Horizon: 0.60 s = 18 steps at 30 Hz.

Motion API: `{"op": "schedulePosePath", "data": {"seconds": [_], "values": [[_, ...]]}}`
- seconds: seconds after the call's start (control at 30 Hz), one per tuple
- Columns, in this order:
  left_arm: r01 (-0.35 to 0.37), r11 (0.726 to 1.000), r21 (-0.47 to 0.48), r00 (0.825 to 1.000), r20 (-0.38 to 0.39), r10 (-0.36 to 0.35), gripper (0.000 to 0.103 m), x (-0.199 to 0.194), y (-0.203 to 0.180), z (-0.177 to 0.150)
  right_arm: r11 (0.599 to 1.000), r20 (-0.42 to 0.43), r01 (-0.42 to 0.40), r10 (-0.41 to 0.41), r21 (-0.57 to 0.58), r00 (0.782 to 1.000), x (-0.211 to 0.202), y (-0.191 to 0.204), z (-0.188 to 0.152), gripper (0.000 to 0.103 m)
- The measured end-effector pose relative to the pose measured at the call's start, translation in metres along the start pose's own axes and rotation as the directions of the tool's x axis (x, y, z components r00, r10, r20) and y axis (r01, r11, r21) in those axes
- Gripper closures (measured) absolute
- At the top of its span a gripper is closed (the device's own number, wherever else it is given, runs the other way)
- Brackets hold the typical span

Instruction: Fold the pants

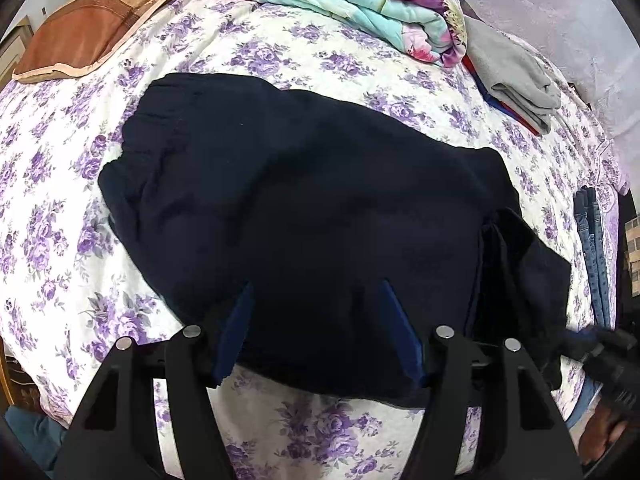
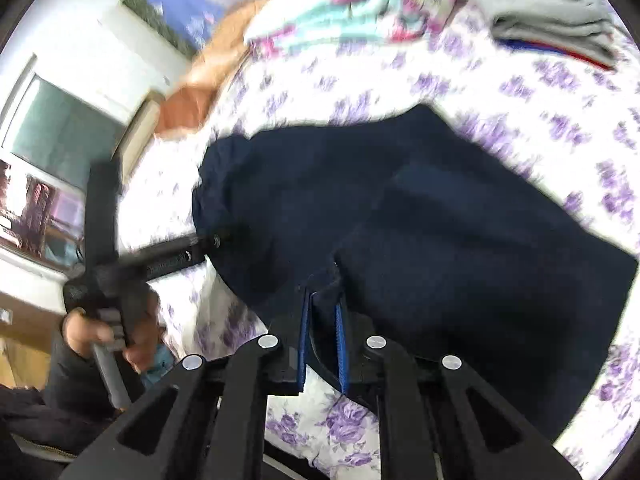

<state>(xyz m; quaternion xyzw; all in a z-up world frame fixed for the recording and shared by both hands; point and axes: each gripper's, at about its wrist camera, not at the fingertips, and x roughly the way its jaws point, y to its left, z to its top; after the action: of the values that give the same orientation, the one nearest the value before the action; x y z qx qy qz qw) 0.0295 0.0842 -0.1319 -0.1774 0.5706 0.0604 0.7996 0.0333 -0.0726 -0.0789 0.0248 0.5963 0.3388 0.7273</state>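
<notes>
From the left wrist, the navy pants (image 1: 304,208) lie bunched on the floral bed (image 1: 48,208), below the folded quilt (image 1: 340,4). The left gripper (image 1: 316,300) stands apart over the near hem, gripping nothing; bring it down onto the edge before closing.

From the right wrist, the right gripper (image 2: 323,312) is pinched on a fold of the hem. Lift both corners level, toward the quilt.
</notes>
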Motion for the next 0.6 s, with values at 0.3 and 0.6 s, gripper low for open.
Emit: {"op": "schedulePosePath", "data": {"seconds": [0.3,0.6], "values": [[-0.001,0.996,0.087,1.0,0.003,0.0,0.033,0.001,-0.03,0.001,0.996,0.002,0.075,-0.075,0.045,0.997,-0.002,-0.022,0.025,0.034],[-0.026,0.998,0.062,1.0,-0.001,0.027,0.033,-0.002,-0.027,0.003,0.92,-0.109,0.388,-0.38,0.058,0.918,0.063,-0.028,0.052,0.03]]}}
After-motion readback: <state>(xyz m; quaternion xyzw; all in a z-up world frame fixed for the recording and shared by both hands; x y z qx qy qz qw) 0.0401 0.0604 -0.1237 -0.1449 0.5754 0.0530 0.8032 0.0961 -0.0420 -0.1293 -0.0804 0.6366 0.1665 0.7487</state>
